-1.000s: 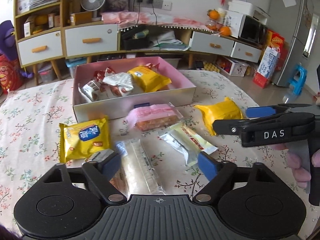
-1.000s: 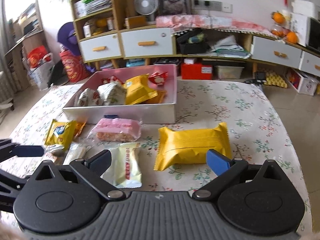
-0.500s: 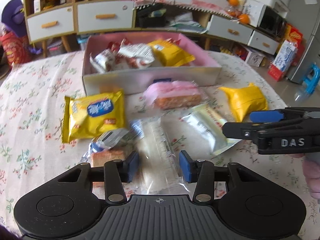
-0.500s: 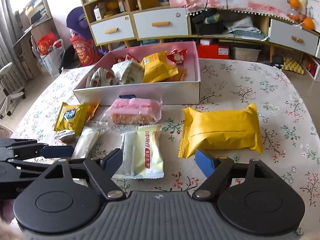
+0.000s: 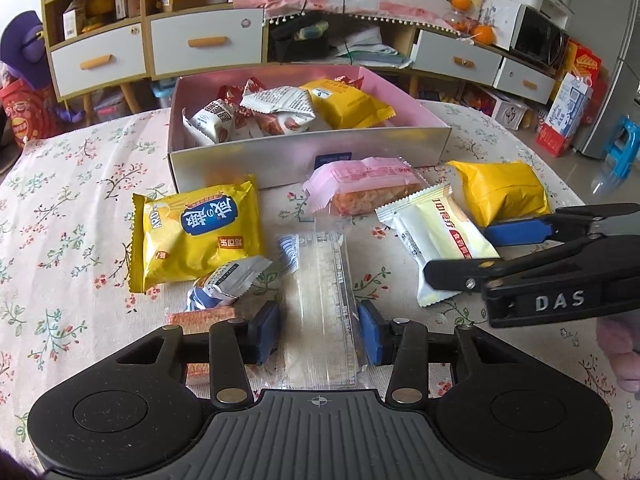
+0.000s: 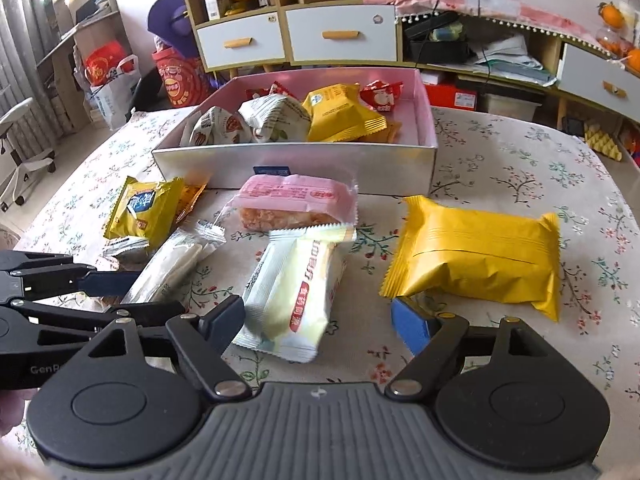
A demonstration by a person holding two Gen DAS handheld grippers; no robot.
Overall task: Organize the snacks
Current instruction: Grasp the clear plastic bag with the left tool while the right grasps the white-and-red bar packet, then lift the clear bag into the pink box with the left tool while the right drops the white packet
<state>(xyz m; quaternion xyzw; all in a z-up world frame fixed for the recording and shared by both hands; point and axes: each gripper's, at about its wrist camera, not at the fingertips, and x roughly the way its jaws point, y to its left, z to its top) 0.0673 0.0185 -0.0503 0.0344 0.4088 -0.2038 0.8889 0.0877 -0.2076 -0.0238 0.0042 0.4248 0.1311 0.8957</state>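
Snack packets (image 5: 436, 240) lie scattered on the table (image 5: 60, 240) at frame centre, before the box (image 5: 312, 156) holding more packets.

Left gripper (image 5: 319, 332): lower centre of its own view, jaws narrowed, blue pads (image 5: 267, 332) close on either flank of a clear wrapper; contact uncertain. Right gripper (image 6: 320, 320): lower centre of its view, jaws spread wide. Pink-gloved fingers (image 5: 618, 344) at right edge behind its handle.
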